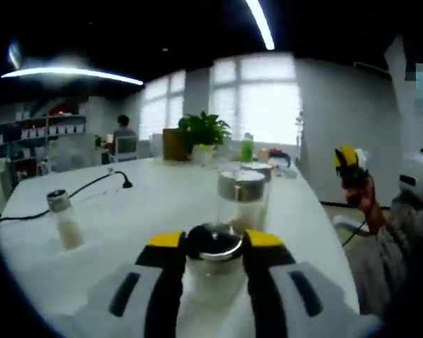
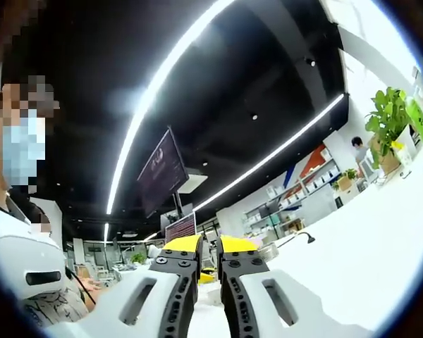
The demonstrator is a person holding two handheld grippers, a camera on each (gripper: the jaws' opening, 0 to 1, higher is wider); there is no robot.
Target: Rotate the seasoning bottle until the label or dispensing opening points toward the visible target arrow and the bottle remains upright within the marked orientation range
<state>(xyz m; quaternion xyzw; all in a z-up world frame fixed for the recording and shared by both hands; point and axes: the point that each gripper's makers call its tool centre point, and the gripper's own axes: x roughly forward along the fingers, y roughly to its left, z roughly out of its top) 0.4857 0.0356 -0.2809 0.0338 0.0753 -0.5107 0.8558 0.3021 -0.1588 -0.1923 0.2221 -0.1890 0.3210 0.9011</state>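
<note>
We see our left tool (image 1: 213,264) low in the centre of the left gripper view, its two yellow-tipped black jaws pinching a clear glass seasoning bottle with a shiny metal cap (image 1: 213,255) from either side. The bottle stands upright on the white table (image 1: 162,204), between the jaws at the bottom middle of the frame.

We judge the main risk to be tipping: if we turn the left tool with any roll in the wrist, the bottle could lean out of upright. The jaws sit high, near the smooth cap, so the bottle may also slip and stay put while the tool turns. Just above it in the frame stands a second clear glass jar with a steel lid (image 1: 241,201), near enough that a wide swing could knock it. A small glass shaker with a dark cap (image 1: 63,220) stands well apart at the left. We see no target arrow, so over- or under-turning is possible.

Our right tool (image 2: 210,271) sits at the bottom centre of the right gripper view, angled up toward the ceiling, its jaws pressed nearly together and gripping nothing. It also appears at the right edge of the left gripper view, well apart from the bottle.
</note>
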